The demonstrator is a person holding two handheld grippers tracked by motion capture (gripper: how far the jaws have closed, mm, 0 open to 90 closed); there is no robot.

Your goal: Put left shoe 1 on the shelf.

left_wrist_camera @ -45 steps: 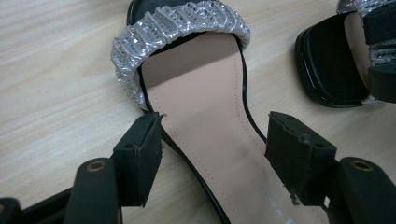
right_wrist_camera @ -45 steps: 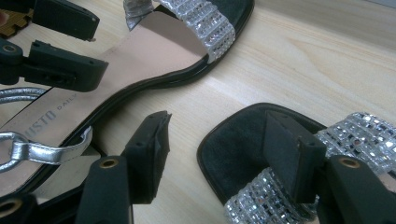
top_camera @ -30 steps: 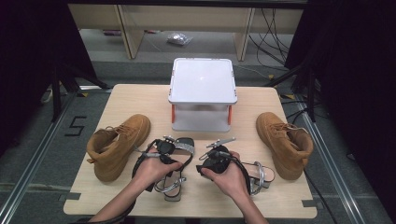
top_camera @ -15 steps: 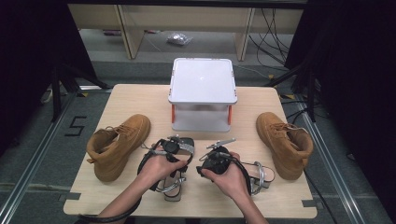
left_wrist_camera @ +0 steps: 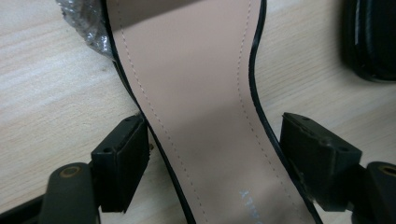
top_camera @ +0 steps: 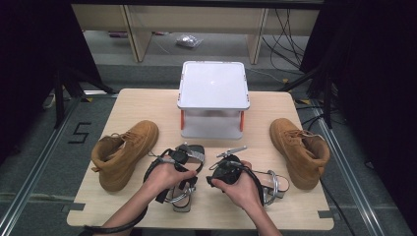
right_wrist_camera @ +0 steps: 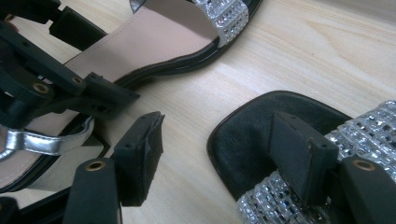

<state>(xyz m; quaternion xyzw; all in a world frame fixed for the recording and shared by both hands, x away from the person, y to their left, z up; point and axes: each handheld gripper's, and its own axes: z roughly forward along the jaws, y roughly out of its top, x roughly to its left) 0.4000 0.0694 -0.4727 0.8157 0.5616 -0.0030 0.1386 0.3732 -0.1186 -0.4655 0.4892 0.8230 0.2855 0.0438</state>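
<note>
Two black sandals with silver straps lie at the table's front. My left gripper (left_wrist_camera: 217, 163) is open, and its jaws straddle the narrow waist of the left sandal (left_wrist_camera: 201, 93), the left pad against its edge. In the high view, a hand holds that gripper (top_camera: 183, 172) over the left sandal (top_camera: 181, 196). My right gripper (right_wrist_camera: 219, 154) is open above the right sandal's toe (right_wrist_camera: 247, 135). One jaw hangs over the glittery strap, the other over bare wood. In the high view, the right gripper (top_camera: 223, 176) sits at the toe end of the right sandal (top_camera: 273, 184).
A tan boot (top_camera: 123, 152) stands at the left and another tan boot (top_camera: 300, 150) at the right. A white stand (top_camera: 213, 91) with orange legs occupies the back centre of the wooden table (top_camera: 147, 105). Cables trail from both grippers.
The left hand has edged slightly right over its sandal. The right hand has barely moved.
</note>
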